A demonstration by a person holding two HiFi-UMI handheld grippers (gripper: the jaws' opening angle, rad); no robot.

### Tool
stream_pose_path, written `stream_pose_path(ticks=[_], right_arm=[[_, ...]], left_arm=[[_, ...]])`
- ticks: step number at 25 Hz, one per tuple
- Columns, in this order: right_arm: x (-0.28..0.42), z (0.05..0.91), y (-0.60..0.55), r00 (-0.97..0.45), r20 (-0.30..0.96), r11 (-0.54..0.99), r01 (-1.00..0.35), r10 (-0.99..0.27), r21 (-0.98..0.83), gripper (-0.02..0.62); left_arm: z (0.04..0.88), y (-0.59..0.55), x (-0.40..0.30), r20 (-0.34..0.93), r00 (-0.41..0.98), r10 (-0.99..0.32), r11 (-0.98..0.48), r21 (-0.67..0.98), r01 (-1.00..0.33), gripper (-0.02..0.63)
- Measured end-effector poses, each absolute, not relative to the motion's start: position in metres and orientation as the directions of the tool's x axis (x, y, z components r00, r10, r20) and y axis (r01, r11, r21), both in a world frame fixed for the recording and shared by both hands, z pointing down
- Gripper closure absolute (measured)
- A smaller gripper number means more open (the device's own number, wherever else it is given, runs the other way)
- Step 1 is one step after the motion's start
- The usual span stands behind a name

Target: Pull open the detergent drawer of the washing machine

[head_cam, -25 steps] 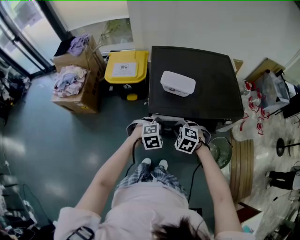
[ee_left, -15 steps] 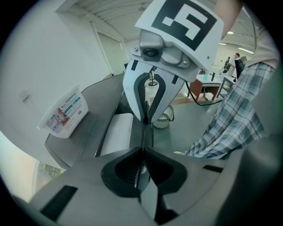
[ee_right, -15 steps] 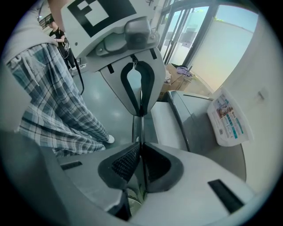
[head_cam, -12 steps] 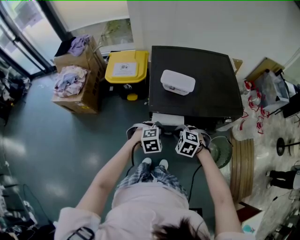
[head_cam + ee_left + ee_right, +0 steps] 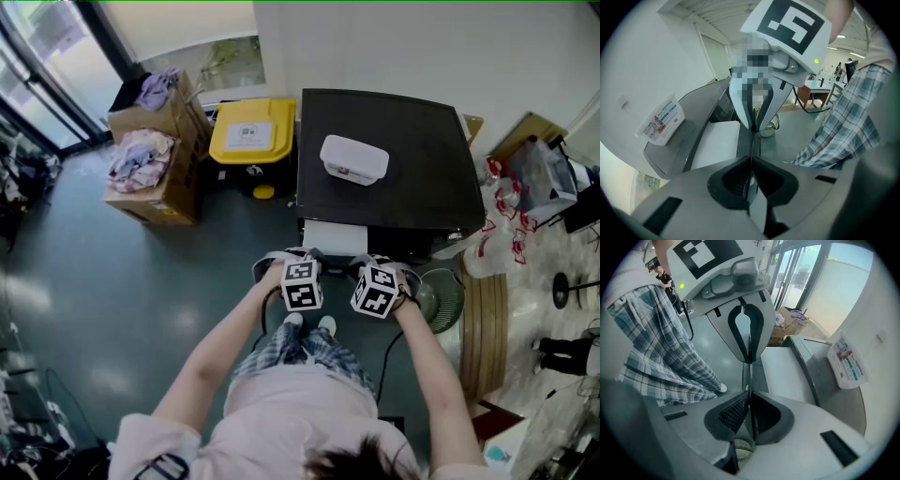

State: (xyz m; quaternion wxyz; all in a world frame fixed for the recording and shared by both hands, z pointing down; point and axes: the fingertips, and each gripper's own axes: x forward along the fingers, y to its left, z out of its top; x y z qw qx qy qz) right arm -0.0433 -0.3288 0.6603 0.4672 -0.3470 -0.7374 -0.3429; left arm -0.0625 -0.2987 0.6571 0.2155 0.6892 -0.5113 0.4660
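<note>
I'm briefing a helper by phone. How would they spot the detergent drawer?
Find the dark washing machine beside the yellow-lidded bin. The drawer is the white slab jutting from its front edge. Unlike the white tub, it is not on top.

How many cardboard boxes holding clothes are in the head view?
2. Both stand left of the yellow bin: the near box, and the far box behind it. More may be hidden.
</note>
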Motion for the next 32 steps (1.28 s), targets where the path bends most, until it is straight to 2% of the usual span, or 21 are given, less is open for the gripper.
stream_pose_path(ticks=[32], right_arm=[[0.002, 0.664, -0.311, -0.255, 0.932, 0.52, 0.849, 0.256, 0.089, 0.552]], left_arm=[[0.661, -0.281, -0.019, 0.863, 0.078, -0.499, -0.395, -0.147, -0.907, 0.555]])
